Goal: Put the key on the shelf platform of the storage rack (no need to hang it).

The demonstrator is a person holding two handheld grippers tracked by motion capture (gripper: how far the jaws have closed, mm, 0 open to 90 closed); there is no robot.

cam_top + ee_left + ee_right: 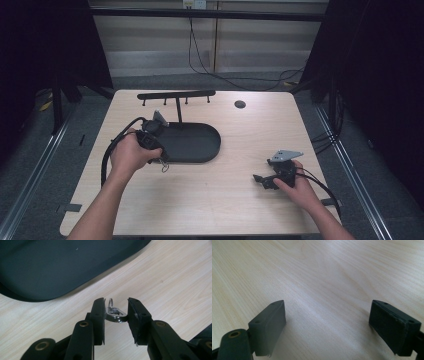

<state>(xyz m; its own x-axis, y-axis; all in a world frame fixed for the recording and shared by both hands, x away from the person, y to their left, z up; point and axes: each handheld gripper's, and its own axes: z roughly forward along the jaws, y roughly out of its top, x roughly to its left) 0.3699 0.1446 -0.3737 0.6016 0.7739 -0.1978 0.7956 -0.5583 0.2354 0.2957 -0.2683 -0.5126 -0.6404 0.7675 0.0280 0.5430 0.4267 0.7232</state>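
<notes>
Two grippers are out on the light wooden table (240, 150), one in each of the person's hands. There is one black oval tray (195, 142) towards the back left, and from its far edge rises one thin post carrying a black crossbar (176, 94) with four short pegs hanging under it. One small dark round disc (240, 104) sits in the tabletop near the back edge, well apart from the tray. There is one small shiny metal clip (115, 314) with a little ring at its top.

The left gripper (161, 159) is held over the near left edge of the tray, pointing down at the wood just in front of it. In the left gripper view (115, 311) its jaws are drawn in narrow with the metal clip caught between them, the ring standing up above the pads and the tray's dark rim (50, 293) lying just beyond. From the high view the clip (164, 167) hangs below that gripper, beside the tray's near edge.

The right gripper (258, 179) rests low near the front right of the table, well away from the tray and the clip. In the right gripper view (327, 322) its jaws stand wide apart with bare wood between them.

I can read no brand, label or writing on anything here
</notes>
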